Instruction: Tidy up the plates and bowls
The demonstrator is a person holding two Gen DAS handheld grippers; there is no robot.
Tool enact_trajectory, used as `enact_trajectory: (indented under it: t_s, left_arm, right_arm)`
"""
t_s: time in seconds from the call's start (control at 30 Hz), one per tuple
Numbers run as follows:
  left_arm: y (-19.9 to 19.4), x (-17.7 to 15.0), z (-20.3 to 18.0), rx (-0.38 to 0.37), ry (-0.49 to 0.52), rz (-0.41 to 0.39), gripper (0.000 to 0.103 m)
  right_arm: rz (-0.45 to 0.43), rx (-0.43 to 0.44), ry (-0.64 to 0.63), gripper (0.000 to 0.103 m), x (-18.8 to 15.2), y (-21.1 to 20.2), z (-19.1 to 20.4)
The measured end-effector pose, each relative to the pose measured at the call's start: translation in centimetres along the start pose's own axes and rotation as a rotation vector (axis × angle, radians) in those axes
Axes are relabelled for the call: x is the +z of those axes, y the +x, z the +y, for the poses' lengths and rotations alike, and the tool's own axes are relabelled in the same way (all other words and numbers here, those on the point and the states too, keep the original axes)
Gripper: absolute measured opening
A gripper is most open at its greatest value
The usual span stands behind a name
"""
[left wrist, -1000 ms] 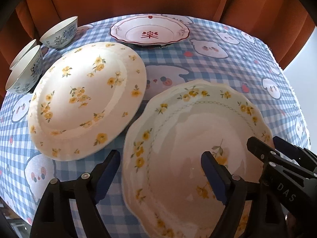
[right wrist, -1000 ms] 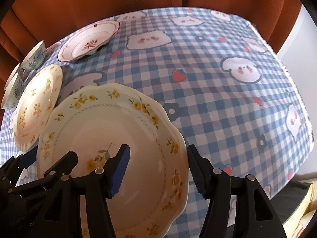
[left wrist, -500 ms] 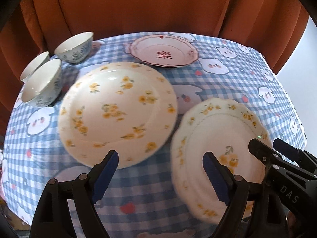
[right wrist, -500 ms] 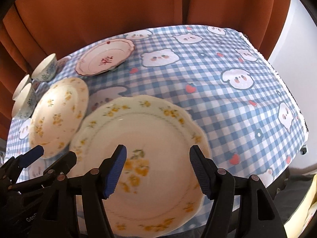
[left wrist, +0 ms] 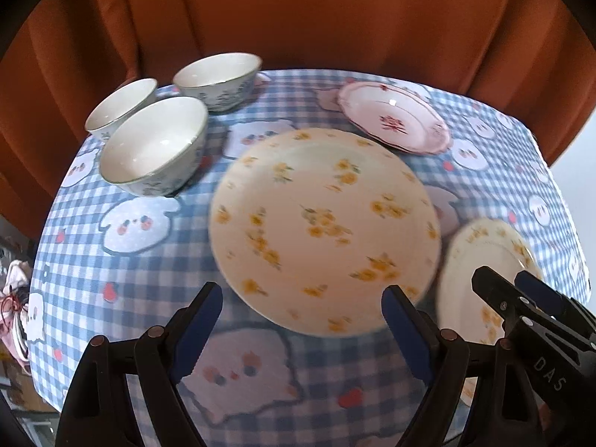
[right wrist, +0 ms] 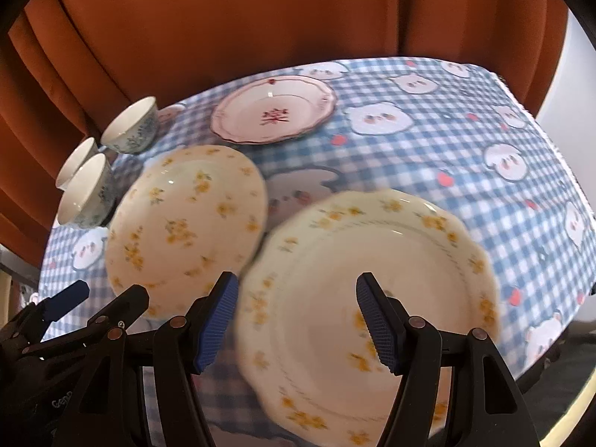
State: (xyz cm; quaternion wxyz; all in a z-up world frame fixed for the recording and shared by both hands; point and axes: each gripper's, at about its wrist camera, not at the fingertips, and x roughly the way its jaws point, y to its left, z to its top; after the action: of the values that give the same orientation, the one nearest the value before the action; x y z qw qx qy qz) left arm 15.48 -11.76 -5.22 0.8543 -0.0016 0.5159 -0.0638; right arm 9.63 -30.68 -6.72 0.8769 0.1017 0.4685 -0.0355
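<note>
Both claws spread wide and empty, left gripper (left wrist: 301,320) over round floral plate (left wrist: 324,227), right gripper (right wrist: 298,320) over scalloped plate (right wrist: 368,298); rims nearly touch, risking a clack when lifted.

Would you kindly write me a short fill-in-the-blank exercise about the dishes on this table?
1. The number of bowls grouped at the table's far left is ____.
2. The round plate is sprinkled with small flowers of the colour ____.
3. The far plate has a rim and centre motif coloured ____.
4. Both the left tool and right tool have their jaws ____.

Missing words: three; yellow; red; open
</note>
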Motion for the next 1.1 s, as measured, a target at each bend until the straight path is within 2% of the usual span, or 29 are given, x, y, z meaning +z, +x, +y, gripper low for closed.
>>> enact_trajectory:
  t_s: [0.23, 0.5, 0.7, 0.8, 0.87, 1.0, 1.1]
  left_arm:
    - [1.9, 2.1, 2.3, 0.016, -0.030, -0.018, 0.089]
    - [5.6, 4.7, 2.8, 0.066, -0.045, -0.004, 0.088]
    - [7.9, 5.5, 2.7, 0.100, -0.039, 0.022, 0.086]
    - [8.8, 5.6, 2.7, 0.084, -0.048, 0.047, 0.086]
    - [9.5, 5.8, 2.8, 0.081, -0.057, 0.060, 0.079]
    - [9.8, 6.1, 2.9, 0.056, -0.067, 0.069, 0.079]
    - [10.0, 6.3, 3.0, 0.043, -0.065, 0.075, 0.078]
  right_arm:
    - [-0.003, 0.028, -0.001, 0.070, 2.2, 2.6, 2.7]
    - [0.008, 0.058, -0.002, 0.070, 4.9, 6.5, 4.0]
    - [0.019, 0.054, -0.020, 0.069, 6.2, 8.9, 4.6]
    - [0.044, 0.076, -0.024, 0.069, 6.6, 10.4, 4.9]
    - [0.051, 0.066, -0.028, 0.068, 6.7, 11.0, 5.1]
    - [0.066, 0.036, -0.022, 0.058, 7.0, 12.0, 5.0]
    - [0.076, 0.025, -0.012, 0.056, 7.1, 12.2, 5.0]
